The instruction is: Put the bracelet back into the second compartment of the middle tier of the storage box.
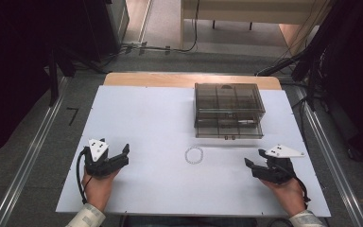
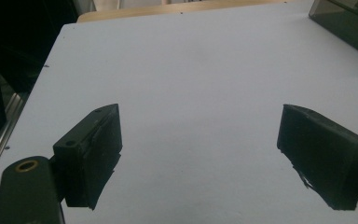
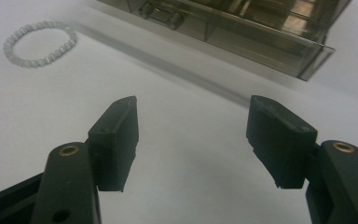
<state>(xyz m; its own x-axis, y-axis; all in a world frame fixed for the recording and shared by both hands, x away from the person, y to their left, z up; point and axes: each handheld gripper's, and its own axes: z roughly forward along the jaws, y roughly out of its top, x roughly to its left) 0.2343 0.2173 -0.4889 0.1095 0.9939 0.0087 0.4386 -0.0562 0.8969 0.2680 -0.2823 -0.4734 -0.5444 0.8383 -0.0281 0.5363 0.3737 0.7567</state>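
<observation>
Left gripper: jaws spread wide, nothing between them; I hold it low at the table's left.
Bracelet: closed ring of pale, glossy beads, flat on the matte white board, between my two grippers, in front of the box.
Drawer box: smoky clear plastic, compartmented, lower drawer pulled out.
Right gripper: jaws parted, empty; the bracelet lies up and left of them, slightly nearer this hand, I judge.

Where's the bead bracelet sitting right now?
In the high view the bead bracelet lies flat on the white table, just in front of the smoky clear drawer box, between the two grippers.
</observation>
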